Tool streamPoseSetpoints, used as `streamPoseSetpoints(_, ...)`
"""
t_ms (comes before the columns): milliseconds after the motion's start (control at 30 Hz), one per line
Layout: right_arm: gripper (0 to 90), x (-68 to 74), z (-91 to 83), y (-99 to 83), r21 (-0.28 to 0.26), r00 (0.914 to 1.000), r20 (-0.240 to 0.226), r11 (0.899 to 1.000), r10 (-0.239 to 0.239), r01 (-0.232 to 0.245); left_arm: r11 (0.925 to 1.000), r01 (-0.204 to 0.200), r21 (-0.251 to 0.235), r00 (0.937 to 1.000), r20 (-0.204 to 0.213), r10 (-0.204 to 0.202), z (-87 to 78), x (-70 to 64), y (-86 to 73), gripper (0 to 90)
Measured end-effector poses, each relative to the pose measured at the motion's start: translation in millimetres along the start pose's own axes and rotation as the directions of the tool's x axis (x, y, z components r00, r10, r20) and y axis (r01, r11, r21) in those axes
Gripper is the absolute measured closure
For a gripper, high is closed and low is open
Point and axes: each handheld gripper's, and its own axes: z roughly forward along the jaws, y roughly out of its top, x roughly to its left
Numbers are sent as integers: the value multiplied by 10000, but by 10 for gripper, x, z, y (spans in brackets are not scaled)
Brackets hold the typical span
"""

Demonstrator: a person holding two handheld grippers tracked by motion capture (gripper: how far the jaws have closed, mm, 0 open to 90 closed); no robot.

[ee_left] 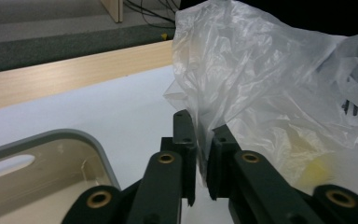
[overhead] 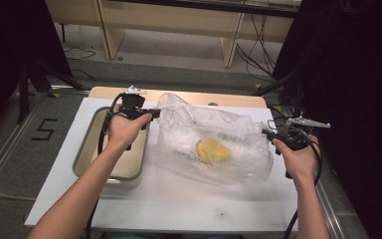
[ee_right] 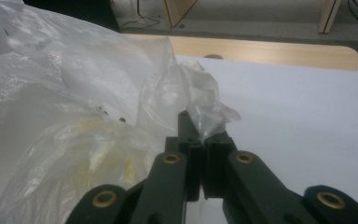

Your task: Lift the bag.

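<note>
A clear, crumpled plastic bag point(overhead: 214, 142) lies across the middle of the white table top, with a yellow object point(overhead: 212, 150) inside it. My left gripper point(overhead: 155, 114) is shut on the bag's left edge, next to the tray. In the left gripper view the bag point(ee_left: 261, 84) rises from between the closed jaws, and the yellow object point(ee_left: 318, 170) shows faintly through the film. My right gripper point(overhead: 268, 133) is shut on the bag's right edge; in the right gripper view a pinched flap of the bag point(ee_right: 205, 100) sticks up from the jaws, and the yellow object point(ee_right: 109, 149) sits at the left.
A shallow beige tray with a grey rim point(overhead: 85, 144) stands at the table's left, under my left hand; its rim point(ee_left: 98, 149) also shows in the left gripper view. A wooden strip point(overhead: 179, 94) runs along the table's far edge. Beyond it stand wooden furniture legs and cables on the floor.
</note>
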Motion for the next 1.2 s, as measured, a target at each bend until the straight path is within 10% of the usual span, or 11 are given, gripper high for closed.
streamPoseSetpoints(567,646,101,-233,144,-1388,9989,-424,9902,-189,128,9784,-646,-1965,9979,-48,649,-263,-163,100,399)
streamPoseSetpoints(867,523,169,-316,214,-2226,9974,-352,9734,-631,537,9619,-1007,-2541,9949,-166,997,-451,-287,169,322)
streamPoseSetpoints(1200,383,234,-424,279,-2837,9949,-456,9561,-896,732,9607,-1255,-2475,9920,-177,1250,-459,-315,184,319)
